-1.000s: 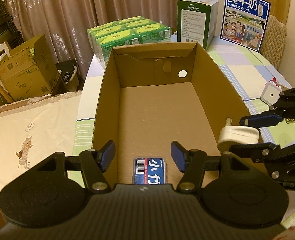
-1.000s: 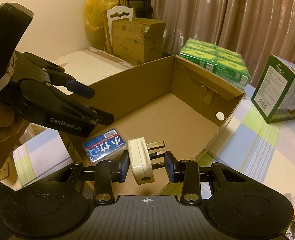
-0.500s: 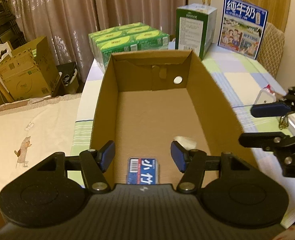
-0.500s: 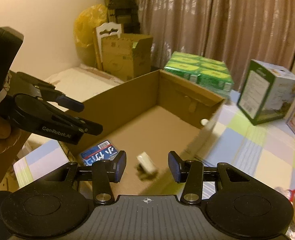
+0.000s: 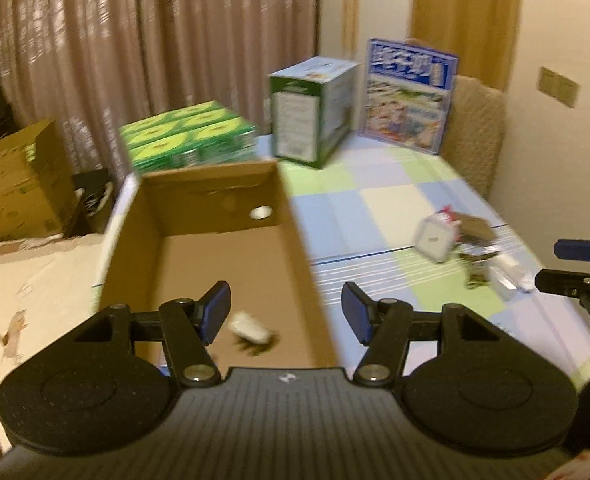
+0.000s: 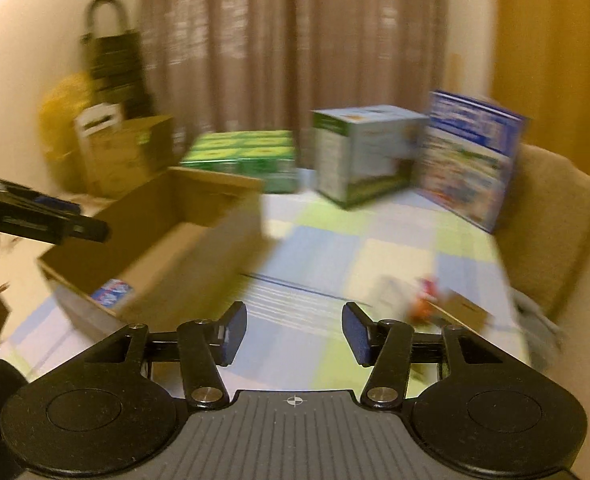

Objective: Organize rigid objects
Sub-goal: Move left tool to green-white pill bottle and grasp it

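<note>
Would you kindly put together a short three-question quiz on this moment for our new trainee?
1. True or false: the white plug adapter lies inside the cardboard box.
2. The right gripper is: A) shut on the adapter, B) open and empty, C) out of view.
3. Which box stands between the green cartons and the blue milk carton?

Key: 1 true; 2 B, its jaws have just been opening; 3 the green-and-white box.

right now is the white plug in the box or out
In: the white plug lies on the floor of the cardboard box, clear of both tongs.
</note>
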